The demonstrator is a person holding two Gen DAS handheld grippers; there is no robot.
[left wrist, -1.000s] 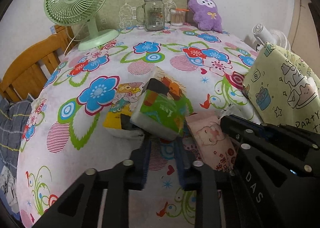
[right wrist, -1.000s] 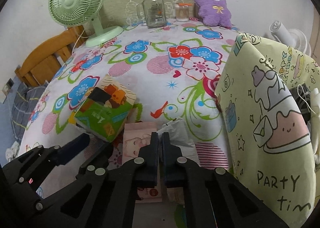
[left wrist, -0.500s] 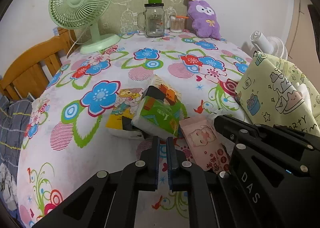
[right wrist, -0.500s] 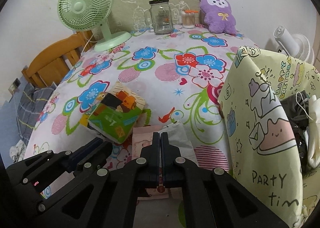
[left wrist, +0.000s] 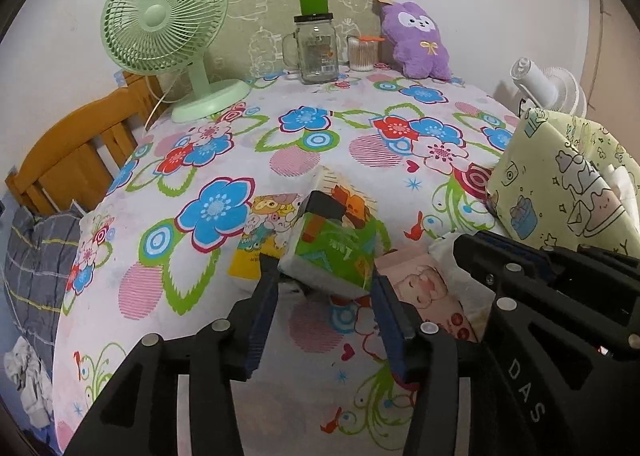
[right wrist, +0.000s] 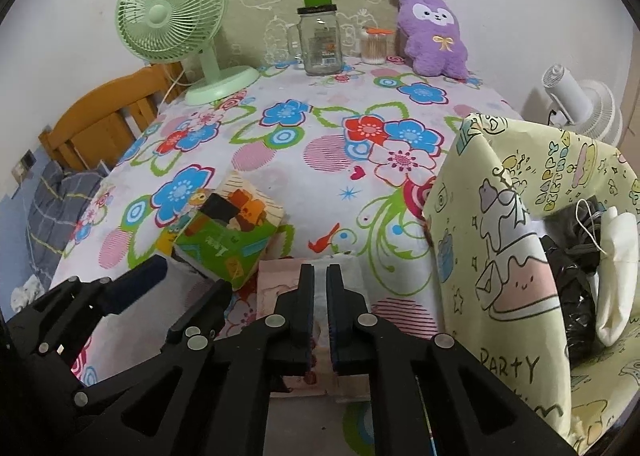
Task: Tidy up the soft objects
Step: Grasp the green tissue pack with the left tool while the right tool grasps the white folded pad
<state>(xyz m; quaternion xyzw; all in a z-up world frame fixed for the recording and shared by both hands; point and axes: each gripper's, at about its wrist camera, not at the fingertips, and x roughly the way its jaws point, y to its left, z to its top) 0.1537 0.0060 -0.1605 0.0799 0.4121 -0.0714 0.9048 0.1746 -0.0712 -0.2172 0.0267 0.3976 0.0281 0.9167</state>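
Between opening left gripper jaws, green tissue pack

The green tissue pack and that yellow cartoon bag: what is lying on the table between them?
In the right wrist view, a pink tissue pack and a white packet lie between the green tissue pack and the yellow bag.

Left gripper jaws now opening, earlier shut
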